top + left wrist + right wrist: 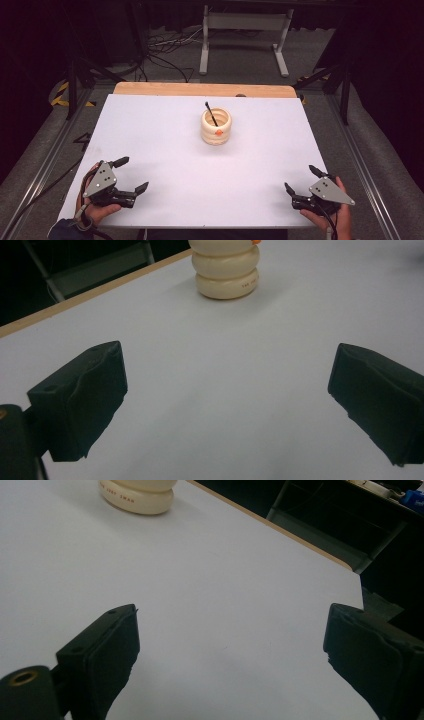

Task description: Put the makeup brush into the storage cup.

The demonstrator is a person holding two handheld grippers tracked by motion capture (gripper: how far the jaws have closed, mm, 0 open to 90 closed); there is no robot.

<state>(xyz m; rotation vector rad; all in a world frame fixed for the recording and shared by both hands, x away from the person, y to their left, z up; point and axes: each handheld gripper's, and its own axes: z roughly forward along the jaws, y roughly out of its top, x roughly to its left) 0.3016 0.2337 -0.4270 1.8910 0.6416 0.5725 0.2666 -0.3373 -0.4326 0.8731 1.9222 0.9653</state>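
Observation:
A cream ribbed cup (216,126) stands upright on the white table (165,145), a little behind its middle, with a thin black stick (210,113) leaning out of it and a small orange mark on its front. The cup's stacked rings (226,270) rise at the top of the left gripper view, and its base (137,496) at the top left of the right gripper view. My left gripper (132,174) rests open near the front left corner. Near the front right corner lies my right gripper (301,179), open too. Nothing is between either pair of jaws.
A wooden strip (200,89) runs along the table's far edge. Beyond it a grey metal frame (244,30) and cables lie on the floor. Dark stands and rails flank both sides of the table.

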